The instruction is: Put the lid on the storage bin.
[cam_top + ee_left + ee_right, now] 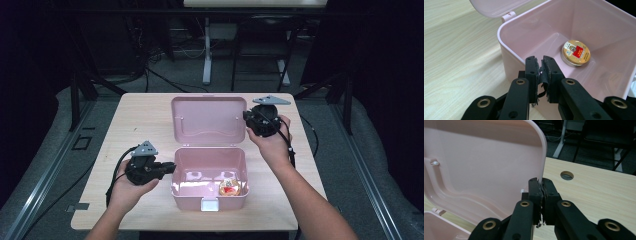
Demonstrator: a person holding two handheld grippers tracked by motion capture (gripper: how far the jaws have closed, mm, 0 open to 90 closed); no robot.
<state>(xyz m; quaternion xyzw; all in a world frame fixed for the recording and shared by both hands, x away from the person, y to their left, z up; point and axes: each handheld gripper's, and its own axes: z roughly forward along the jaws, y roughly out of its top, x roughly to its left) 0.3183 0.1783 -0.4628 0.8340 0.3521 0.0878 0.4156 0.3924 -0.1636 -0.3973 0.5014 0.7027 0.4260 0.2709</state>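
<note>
Black jaws of the left gripper (541, 65) stand closed on the left wall of the pink box (209, 197), steadying it near the front of the table (125, 110). Frayed pad lining hangs loose between the jaws, so the clamp on the smooth plastic wall is judged weak: a sideways tug could let the wall slip out, and the light box would then slide on the wood-grain tabletop.

Inside the box, a round tin (575, 52) lies flat on the floor at the front right corner, touching nothing else. Its gold lid carries a red label; the side wall is bright metal. Should the box be jolted or tipped, the tin will likely skate across the glossy floor.

At the rear, the lid (208, 120) stands upright on its hinges. It is thin moulded plastic with rounded corners, a curved raised rib and small pegs on its inner face.

On the right, the right gripper (542, 185) pinches the lid's right edge, jaws nearly together on the thin rim. The grip lies well off the lid's centre, so closing it could twist the lid and strain the hinges, or the rim could slip free and the lid drop shut.
</note>
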